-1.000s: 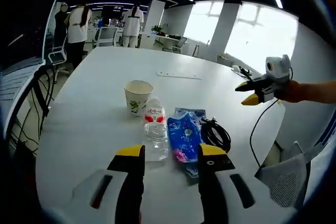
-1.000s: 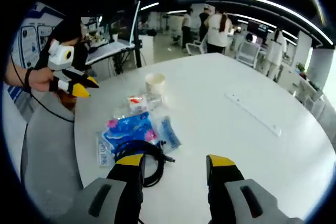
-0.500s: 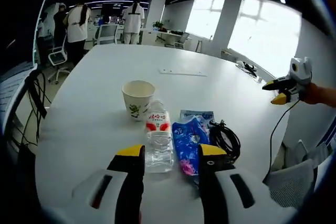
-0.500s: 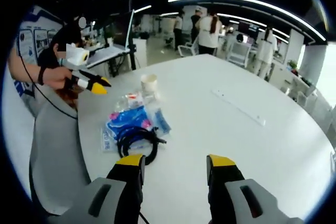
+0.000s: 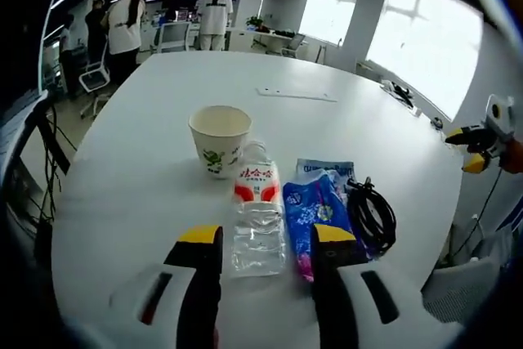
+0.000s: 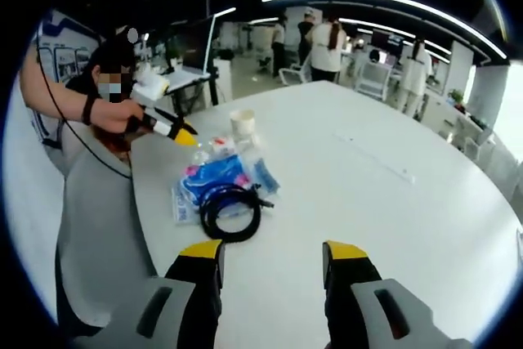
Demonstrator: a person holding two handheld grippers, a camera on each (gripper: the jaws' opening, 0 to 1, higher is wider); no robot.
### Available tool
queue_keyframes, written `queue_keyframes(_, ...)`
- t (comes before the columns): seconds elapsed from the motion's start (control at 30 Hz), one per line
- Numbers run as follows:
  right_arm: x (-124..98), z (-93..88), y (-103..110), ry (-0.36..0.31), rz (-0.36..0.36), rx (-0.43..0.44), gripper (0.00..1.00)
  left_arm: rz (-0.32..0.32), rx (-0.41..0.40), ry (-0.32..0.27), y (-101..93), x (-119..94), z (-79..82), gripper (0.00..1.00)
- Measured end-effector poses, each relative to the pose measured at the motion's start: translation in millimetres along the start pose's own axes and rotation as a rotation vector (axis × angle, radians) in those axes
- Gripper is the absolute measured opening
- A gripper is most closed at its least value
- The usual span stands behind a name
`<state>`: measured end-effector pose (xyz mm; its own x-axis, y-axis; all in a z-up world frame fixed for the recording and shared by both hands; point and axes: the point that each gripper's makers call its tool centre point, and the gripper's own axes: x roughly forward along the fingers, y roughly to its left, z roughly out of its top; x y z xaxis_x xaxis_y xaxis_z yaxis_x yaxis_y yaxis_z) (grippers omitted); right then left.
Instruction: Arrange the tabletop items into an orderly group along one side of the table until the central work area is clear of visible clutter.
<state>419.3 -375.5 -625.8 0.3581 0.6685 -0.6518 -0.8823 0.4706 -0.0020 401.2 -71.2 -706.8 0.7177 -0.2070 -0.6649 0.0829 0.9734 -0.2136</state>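
A paper cup [image 5: 219,139] stands upright on the white table [image 5: 131,194]. In front of it lie a clear water bottle [image 5: 257,218] with a red label, a blue packet [image 5: 315,217] and a coiled black cable [image 5: 372,214], side by side near the table's edge. My left gripper [image 5: 267,239] is open just short of the bottle, holding nothing. In the right gripper view the left gripper [image 6: 167,124] hovers by the cup [image 6: 242,123], bottle [image 6: 221,149], packet [image 6: 216,177] and cable [image 6: 231,212]. My right gripper [image 6: 272,252] is open over bare table, away from the items, and appears at the far right [image 5: 478,143].
A thin white strip [image 5: 296,95] lies on the far part of the table [image 6: 392,226]. Several people [image 5: 127,26] stand among desks and office chairs beyond it. The table's curved edge runs close beside the cable [image 6: 143,226].
The left gripper has come closer to the bottle and packet, which now look larger in its view. The right gripper has drifted farther right and lower in the left gripper view.
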Motion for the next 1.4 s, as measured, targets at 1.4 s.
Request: queue_keyframes(1.4, 23.3, 2.9, 28.5, -0.017, 0.031, 0.084, 0.48, 0.032, 0.021, 0.124, 7.9, -10.0, -47.2, 0.34)
